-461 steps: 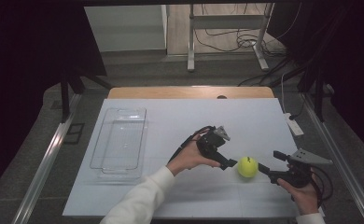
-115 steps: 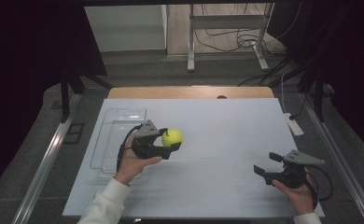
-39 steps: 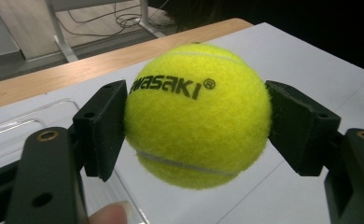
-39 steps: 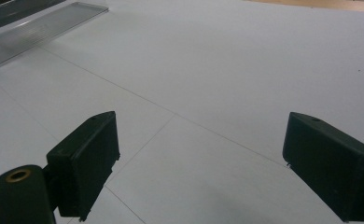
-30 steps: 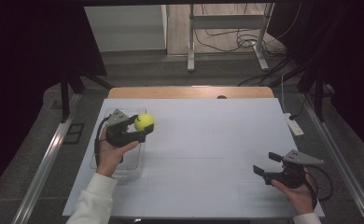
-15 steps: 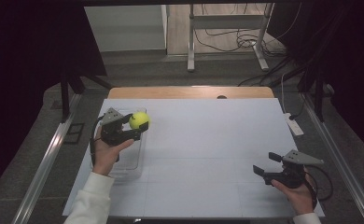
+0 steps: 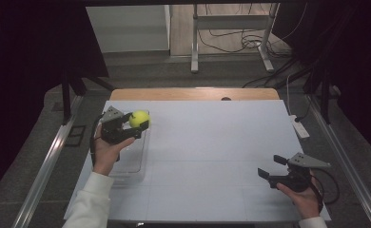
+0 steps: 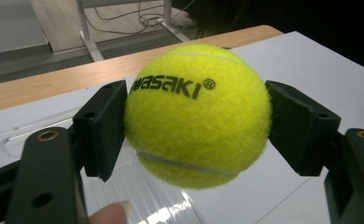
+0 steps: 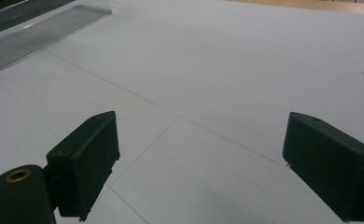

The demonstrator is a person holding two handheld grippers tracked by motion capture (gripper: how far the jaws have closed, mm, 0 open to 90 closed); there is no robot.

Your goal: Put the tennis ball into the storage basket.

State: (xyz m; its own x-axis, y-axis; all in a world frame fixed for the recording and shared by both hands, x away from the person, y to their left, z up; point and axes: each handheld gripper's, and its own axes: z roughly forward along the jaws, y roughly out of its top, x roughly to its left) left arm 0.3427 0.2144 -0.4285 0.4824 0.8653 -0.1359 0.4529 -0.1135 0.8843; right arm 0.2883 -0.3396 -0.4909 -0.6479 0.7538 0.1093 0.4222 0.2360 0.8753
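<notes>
Left hand-held gripper (image 7: 137, 125) at the left edge of the desk (image 7: 212, 142), gripped from below by the left hand (image 7: 106, 151), white sleeve (image 7: 91, 204) trailing down toward the bottom of the high view. Clamped on a yellow tennis ball (image 7: 139, 118), one black pad pressed against each side, no gap between pad and felt in the left gripper view. Ball (image 8: 198, 114) carried off the surface, black lettering on its upper face and a pale seam curving along its underside. Fingertip (image 8: 110, 215) poking in at the bottom edge of that view. Directly beneath ball and gripper, a clear plastic tray (image 7: 132, 159), lying flat on the desk near the left edge, its long side running away from the person. Ball positioned over the far end of the tray, not touching it.

Across the middle, bare white desk top crossed by faint thin lines, with a wooden strip (image 7: 193, 93) along the far edge.

Far to the right, well apart from ball and tray, right hand-held gripper (image 7: 271, 167) held low over the near right corner by the right hand (image 7: 303, 194), grey three-cornered plate on top. Jaws spread wide, nothing between them except desk in the right gripper view, tray (image 9: 45, 29) visible there at the upper left.
</notes>
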